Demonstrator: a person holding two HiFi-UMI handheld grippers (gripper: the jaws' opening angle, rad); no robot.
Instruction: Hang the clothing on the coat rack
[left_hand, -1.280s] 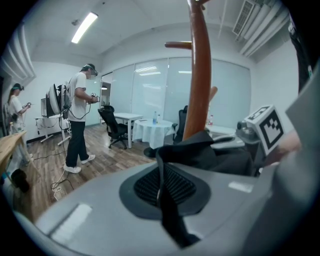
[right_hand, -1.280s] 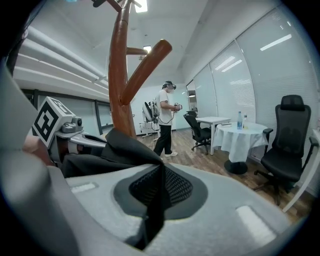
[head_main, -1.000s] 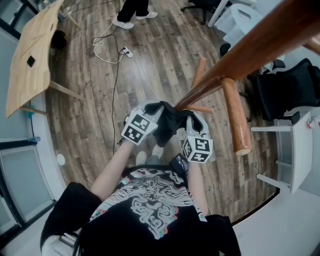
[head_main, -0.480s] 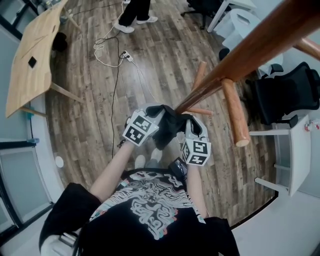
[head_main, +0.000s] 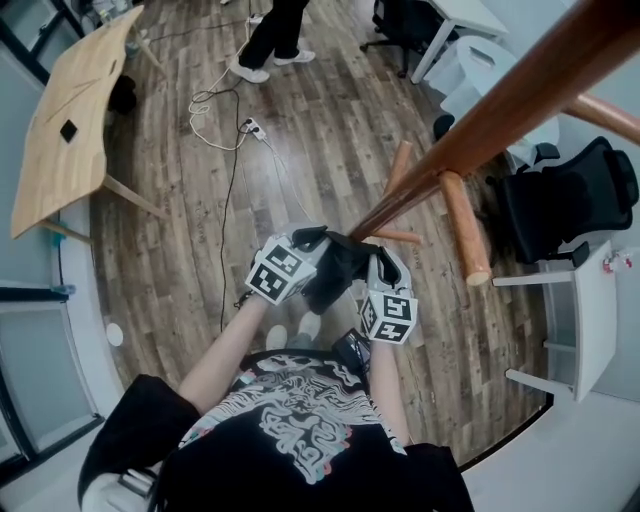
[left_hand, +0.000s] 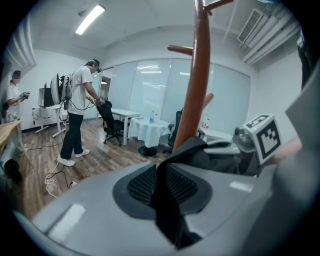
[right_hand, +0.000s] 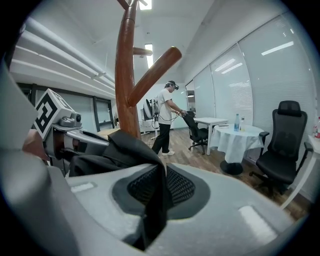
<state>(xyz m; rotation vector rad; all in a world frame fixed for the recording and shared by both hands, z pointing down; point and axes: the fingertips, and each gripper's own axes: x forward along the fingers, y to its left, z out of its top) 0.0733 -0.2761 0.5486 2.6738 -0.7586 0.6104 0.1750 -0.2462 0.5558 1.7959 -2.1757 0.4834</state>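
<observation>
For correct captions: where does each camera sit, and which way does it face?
Head view: on the person's head, facing steeply down at left tongs, right tongs and the black clothing between them; forearms, patterned shirt show.
Left gripper view: on the left tongs, facing the brown wooden coat rack; jaws shut on clothing.
Right gripper view: on the right tongs, facing the rack; jaws have just been opening, clothing between them.
Shared: both gripper views show rack, clothing, the other tongs.

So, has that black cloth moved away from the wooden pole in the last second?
No. The black cloth still sits bunched against the wooden pole, just past its pegs, same as before.
</observation>
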